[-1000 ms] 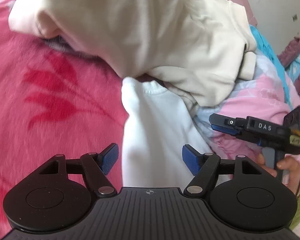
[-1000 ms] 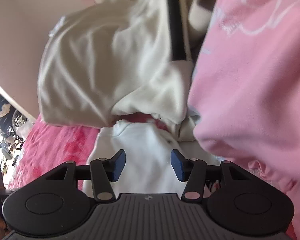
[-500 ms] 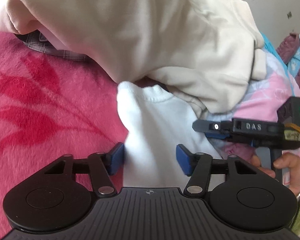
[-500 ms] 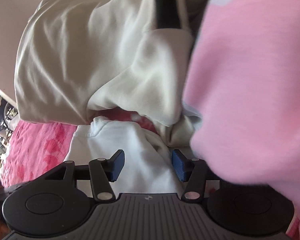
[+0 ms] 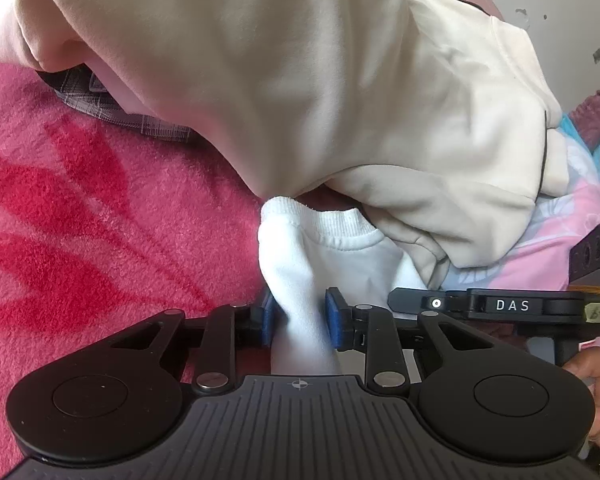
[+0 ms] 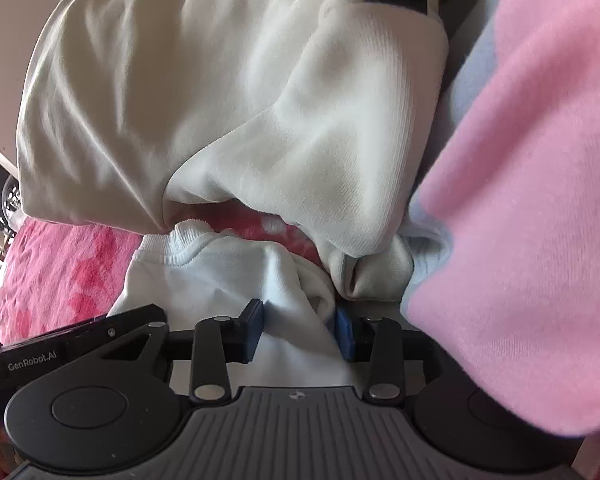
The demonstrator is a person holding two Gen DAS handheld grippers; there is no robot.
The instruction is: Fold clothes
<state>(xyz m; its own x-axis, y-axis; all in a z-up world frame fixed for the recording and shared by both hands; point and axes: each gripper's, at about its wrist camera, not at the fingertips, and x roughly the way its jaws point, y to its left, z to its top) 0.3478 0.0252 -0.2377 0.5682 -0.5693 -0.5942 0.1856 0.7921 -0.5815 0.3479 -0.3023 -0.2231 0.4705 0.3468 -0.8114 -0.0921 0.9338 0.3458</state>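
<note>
Pinching the white garment (image 5: 300, 264), each hand-held gripper (left (image 5: 299, 318), right (image 6: 300, 330)) is clamped on its fabric.

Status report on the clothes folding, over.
Left hand-held gripper shut on white garment. Right hand-held gripper shut on the same garment. Cream sweatshirt draped over its collar end; pink blanket underneath.

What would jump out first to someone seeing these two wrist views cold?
Both grippers are pinching the same white garment: the left gripper on a bunched fold, the right gripper beside the ribbed collar. A big cream sweatshirt drapes over everything behind. A pink fleece blanket lies underneath, and a pink garment fills the right view's right side.
</note>
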